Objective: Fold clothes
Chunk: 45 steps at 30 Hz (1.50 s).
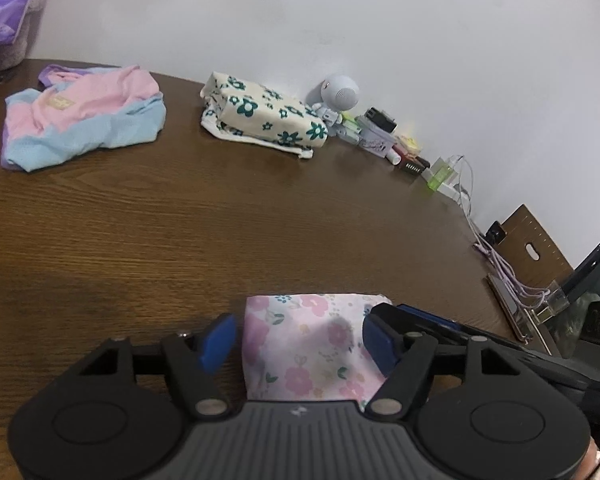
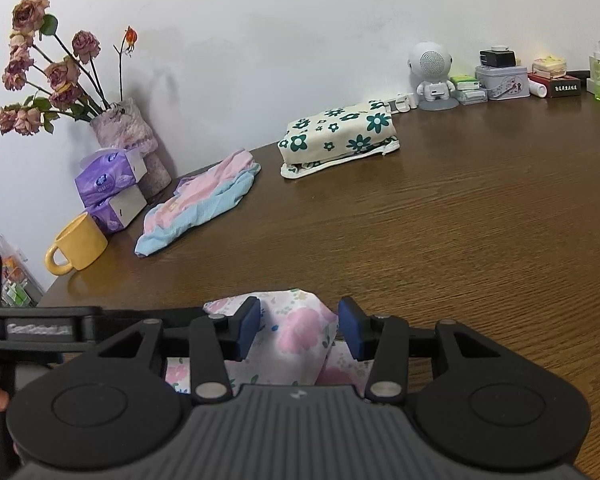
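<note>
On the dark, wood-grained table (image 1: 260,220) a small garment of thin pale cloth printed with pink flowers (image 1: 312,348) lay folded into a soft rectangle at the near edge, straight-edged on its left and far sides. The left tongs (image 1: 296,344) stood released, their blue rubbery pads spread wide to either side of the cloth, neither one pressing it. The right tongs (image 2: 300,328) were likewise parted, a raised, rounded fold of the same floral garment (image 2: 300,332) bulging up between the pads without being pinched. Farther back, a pink and light-blue garment (image 1: 84,120) lay in a loose, wrinkled heap, and a cream cloth with dark green flowers (image 1: 260,116) sat folded into a plump block with a white hem sticking out beneath. Against the white wall (image 2: 280,40) stood a smooth yellow mug (image 2: 78,250), purple tissue packs (image 2: 110,184), a fuzzy vase of dried roses (image 2: 128,136) and a round-headed white figurine (image 2: 430,76).
</note>
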Tool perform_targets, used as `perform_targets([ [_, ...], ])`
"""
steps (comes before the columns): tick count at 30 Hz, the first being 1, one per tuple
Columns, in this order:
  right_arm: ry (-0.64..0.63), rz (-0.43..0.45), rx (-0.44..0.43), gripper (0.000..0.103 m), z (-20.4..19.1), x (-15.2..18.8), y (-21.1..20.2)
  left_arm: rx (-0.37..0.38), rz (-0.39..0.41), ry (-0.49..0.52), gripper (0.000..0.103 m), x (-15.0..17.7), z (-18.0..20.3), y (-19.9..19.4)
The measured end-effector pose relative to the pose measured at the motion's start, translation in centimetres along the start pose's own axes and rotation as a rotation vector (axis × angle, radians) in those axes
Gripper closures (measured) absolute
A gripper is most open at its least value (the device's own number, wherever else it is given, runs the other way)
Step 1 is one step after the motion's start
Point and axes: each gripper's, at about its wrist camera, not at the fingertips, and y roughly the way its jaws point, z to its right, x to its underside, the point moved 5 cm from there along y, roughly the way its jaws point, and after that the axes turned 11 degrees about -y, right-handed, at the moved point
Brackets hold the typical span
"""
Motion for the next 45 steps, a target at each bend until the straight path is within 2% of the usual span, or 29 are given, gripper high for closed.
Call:
perform_targets([
  [2,-0.001,0.014,-0.024,0.046,0.6,-0.5,-0.2,0.001,0.018,0.041,0.028,0.6,0.4,-1.5],
  [5,-0.032,0.030,-0.045,0.040,1.3,-1.4,-0.5,0.017,0.024,0.150,0.026,2.6,1.2,-4.5],
  [10,-0.120,-0.020,-0.109,0.038,1.3,-2.6,1.2,0.025,-0.013,0.279,0.023,7.1,1.6,-7.9],
  [13,-0.161,-0.064,-0.162,0.038,0.9,-2.8,2.4,0.001,-0.031,0.322,0.023,9.3,1.3,-8.6],
  [19,-0.178,-0.123,-0.266,0.041,0.4,-2.9,4.2,-0.048,-0.027,0.375,0.025,11.3,1.0,-8.5],
  [21,-0.177,-0.142,-0.280,0.053,0.4,-2.8,4.3,-0.075,-0.022,0.378,0.027,11.2,0.8,-8.2],
  [22,-0.175,-0.150,-0.285,0.060,0.4,-2.7,4.3,-0.082,-0.020,0.381,0.035,11.2,0.7,-8.1],
  [23,-0.173,-0.159,-0.295,0.062,0.5,-2.6,4.2,-0.092,-0.018,0.380,0.041,11.0,0.4,-7.9],
  [25,-0.168,-0.175,-0.314,0.075,0.7,-2.3,4.0,-0.112,-0.016,0.377,0.049,10.4,-0.1,-7.6],
  [26,-0.167,-0.181,-0.321,0.078,0.8,-2.1,3.7,-0.122,-0.015,0.376,0.056,10.1,-0.4,-7.5],
  [28,-0.163,-0.192,-0.324,0.082,1.1,-1.8,3.2,-0.142,-0.013,0.373,0.059,9.6,-0.9,-7.2],
  [37,-0.077,-0.225,-0.337,0.087,2.5,0.4,-1.0,-0.191,0.017,0.314,0.061,6.4,-3.6,-6.9],
  [42,-0.061,-0.233,-0.342,0.087,1.7,2.6,-3.8,-0.207,0.032,0.259,0.061,5.2,-5.0,-6.9],
  [45,-0.060,-0.233,-0.336,0.087,0.6,3.8,-5.5,-0.213,0.038,0.225,0.057,4.9,-5.7,-7.5],
])
